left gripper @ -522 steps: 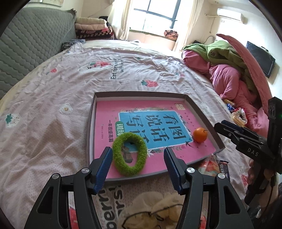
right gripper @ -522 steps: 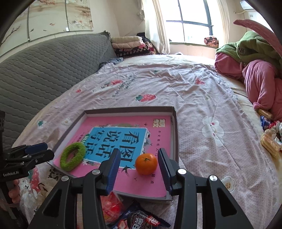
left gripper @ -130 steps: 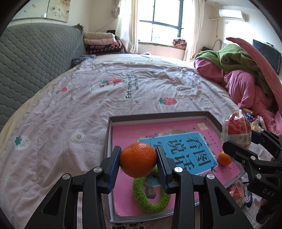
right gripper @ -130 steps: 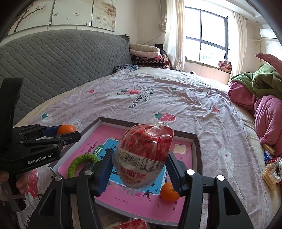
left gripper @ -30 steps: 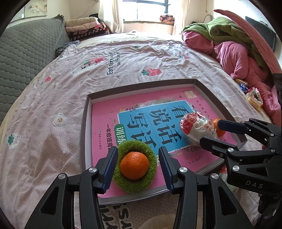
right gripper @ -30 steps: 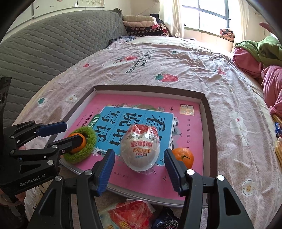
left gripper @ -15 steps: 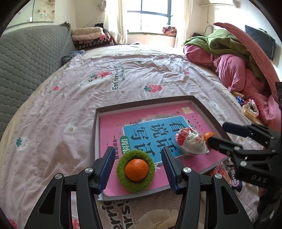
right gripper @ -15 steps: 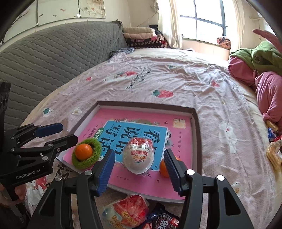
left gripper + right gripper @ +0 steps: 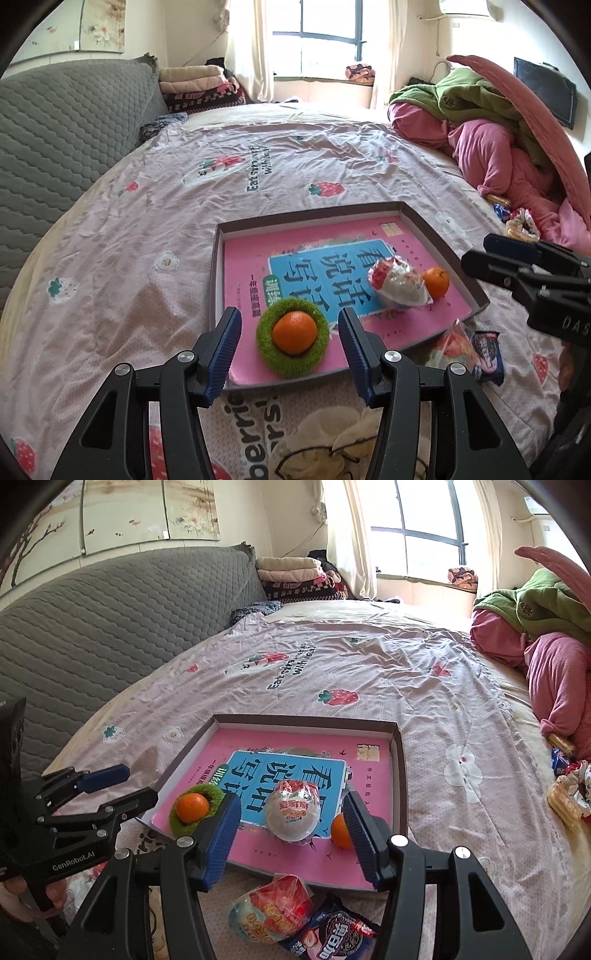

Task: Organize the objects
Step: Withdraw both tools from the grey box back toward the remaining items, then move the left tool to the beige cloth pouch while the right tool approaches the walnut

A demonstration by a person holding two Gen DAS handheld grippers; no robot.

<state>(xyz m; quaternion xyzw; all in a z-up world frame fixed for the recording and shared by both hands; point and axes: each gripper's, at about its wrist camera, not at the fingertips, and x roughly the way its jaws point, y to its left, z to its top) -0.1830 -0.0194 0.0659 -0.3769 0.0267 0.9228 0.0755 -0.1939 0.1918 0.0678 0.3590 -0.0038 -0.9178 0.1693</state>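
A shallow brown tray (image 9: 314, 216) (image 9: 402, 753) with a pink book lining it lies on the bed. An orange (image 9: 294, 331) (image 9: 192, 807) sits inside a green fuzzy ring (image 9: 321, 341) (image 9: 214, 794) at the tray's near left. A wrapped egg-shaped snack (image 9: 399, 283) (image 9: 292, 814) lies mid-tray, with a second orange (image 9: 436, 282) (image 9: 340, 830) beside it. My left gripper (image 9: 290, 354) is open and empty, just short of the ringed orange. My right gripper (image 9: 291, 840) is open and empty, just short of the egg snack.
A second wrapped snack (image 9: 273, 910) (image 9: 448, 343) and a dark cookie packet (image 9: 332, 936) (image 9: 487, 356) lie on the bedsheet below the tray's near edge. Pink and green bedding (image 9: 491, 144) is piled at right, with more snacks (image 9: 565, 801). A grey headboard (image 9: 92, 616) is at left.
Both grippers have pulled back and up from the tray. The orange stays in the green ring and the egg snack stays on the book.
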